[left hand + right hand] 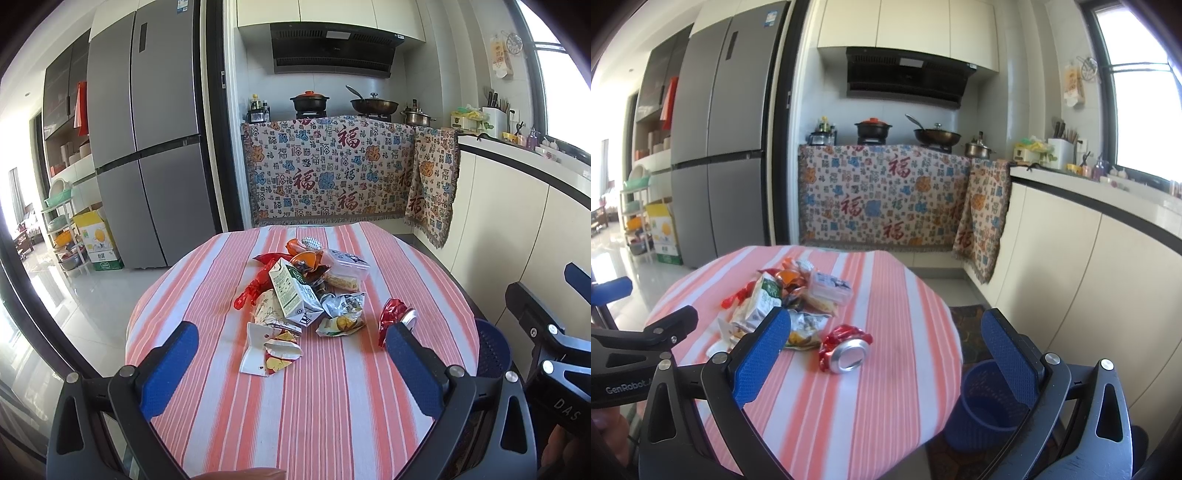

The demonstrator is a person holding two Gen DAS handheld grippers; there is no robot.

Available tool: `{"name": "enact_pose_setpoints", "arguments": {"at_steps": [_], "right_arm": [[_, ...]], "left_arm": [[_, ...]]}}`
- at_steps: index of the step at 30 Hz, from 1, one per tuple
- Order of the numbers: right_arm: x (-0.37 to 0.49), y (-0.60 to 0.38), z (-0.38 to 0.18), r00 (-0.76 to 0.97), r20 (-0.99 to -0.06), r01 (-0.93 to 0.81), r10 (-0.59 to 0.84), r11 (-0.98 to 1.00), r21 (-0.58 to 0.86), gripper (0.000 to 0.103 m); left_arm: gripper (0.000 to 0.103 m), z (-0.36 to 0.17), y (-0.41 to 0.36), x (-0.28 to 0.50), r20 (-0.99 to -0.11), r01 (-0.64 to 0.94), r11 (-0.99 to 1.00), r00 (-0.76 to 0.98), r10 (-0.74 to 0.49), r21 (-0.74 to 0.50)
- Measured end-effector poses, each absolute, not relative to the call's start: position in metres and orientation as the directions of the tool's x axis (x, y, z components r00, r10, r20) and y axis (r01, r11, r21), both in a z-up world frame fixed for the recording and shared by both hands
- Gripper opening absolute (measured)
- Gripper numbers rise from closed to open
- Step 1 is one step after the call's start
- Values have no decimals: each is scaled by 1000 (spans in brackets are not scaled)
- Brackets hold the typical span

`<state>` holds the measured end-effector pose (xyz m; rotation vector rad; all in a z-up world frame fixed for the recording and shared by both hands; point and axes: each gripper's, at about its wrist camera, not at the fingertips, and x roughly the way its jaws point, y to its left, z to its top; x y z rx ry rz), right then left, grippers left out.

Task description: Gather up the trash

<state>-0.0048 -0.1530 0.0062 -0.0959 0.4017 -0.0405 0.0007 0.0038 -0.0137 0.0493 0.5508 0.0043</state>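
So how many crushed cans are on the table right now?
1. The crushed red can lies alone on the striped tablecloth, on the side of the trash pile nearer the blue bin. Others could be buried in the pile.

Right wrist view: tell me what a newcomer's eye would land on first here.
The crushed red can lies on its side on the striped tablecloth, apart from the heap, its silver end facing the camera. Behind and to its left sits the litter heap, topped by a green-and-white drink carton. Beside the table's right edge, a blue wastebasket stands on the floor.
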Motion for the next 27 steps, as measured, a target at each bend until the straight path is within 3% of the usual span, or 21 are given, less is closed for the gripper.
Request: {"name": "enact_pose_setpoints", "arguments": {"at_steps": [11, 19, 27], "right_arm": [[-6, -154, 0, 919, -390, 18, -60, 994, -109, 103], [3, -156, -14, 898, -435, 20, -64, 994, -104, 103], [20, -157, -44, 859, -508, 15, -63, 995, -98, 103]], "left_arm": [[103, -20, 18, 2, -535, -15, 999, 844, 32, 35], [103, -53, 53, 17, -611, -6, 998, 791, -37, -69], [103, -99, 59, 38, -679, -5, 1000, 734, -14, -26]]}}
